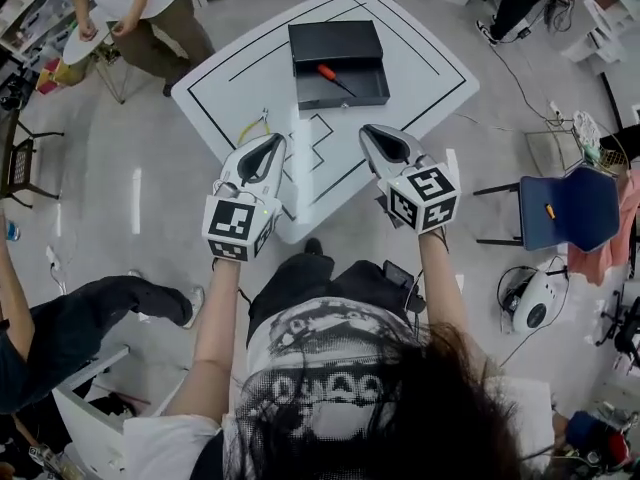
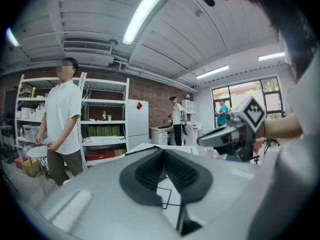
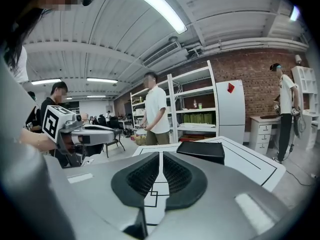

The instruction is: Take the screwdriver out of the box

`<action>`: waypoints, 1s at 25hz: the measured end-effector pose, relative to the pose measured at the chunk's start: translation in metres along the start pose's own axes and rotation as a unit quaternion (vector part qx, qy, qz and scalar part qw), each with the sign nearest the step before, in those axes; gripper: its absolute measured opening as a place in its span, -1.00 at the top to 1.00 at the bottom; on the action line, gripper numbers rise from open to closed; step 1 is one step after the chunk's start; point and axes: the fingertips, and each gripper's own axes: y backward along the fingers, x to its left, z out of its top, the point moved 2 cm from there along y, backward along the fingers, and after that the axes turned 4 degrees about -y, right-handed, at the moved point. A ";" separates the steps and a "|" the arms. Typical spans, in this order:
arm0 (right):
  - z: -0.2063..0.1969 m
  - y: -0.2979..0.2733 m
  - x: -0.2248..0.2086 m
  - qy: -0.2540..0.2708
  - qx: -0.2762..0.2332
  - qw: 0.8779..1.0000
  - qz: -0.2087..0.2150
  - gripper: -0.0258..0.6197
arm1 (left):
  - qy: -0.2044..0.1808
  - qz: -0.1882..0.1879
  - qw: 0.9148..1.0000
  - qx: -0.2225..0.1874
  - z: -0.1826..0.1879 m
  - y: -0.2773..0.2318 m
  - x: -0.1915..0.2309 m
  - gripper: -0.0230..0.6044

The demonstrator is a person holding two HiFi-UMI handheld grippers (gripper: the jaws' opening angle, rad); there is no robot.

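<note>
A black box (image 1: 334,42) stands at the far side of the white table (image 1: 420,68), its open tray facing me. Inside the tray lies the red-handled screwdriver (image 1: 327,72). Both grippers hover over the table's near part, side by side, pointing at the box and well short of it. My left gripper (image 1: 272,143) (image 2: 164,151) has its pads meeting at the tip, with nothing between them. My right gripper (image 1: 370,131) (image 3: 160,155) shows a narrow slit between its pads and holds nothing. The box (image 3: 202,150) shows ahead and to the right in the right gripper view.
A thin yellow cable (image 1: 252,125) lies on the table left of the left gripper. A blue chair (image 1: 565,208) stands to the right. A person (image 1: 135,8) stands beyond the table's left corner, and another person's leg (image 1: 110,298) is at my left.
</note>
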 end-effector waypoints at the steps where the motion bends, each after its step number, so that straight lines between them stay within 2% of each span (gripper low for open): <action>1: 0.001 -0.004 -0.001 0.000 0.000 1.000 -0.002 0.90 | 0.001 -0.003 1.000 0.001 -0.001 -0.002 0.003 0.93; 12: 0.000 -0.023 -0.012 0.011 0.029 1.000 -0.004 0.86 | 0.005 -0.013 1.000 0.003 -0.007 -0.010 0.010 0.93; 18: 0.005 -0.049 -0.037 0.027 0.044 0.999 0.015 0.83 | 0.008 0.003 1.000 0.015 -0.015 -0.023 0.018 0.93; 25: 0.016 -0.097 -0.074 0.045 0.077 0.994 0.061 0.80 | 0.024 0.050 0.998 0.035 -0.011 -0.046 0.031 0.93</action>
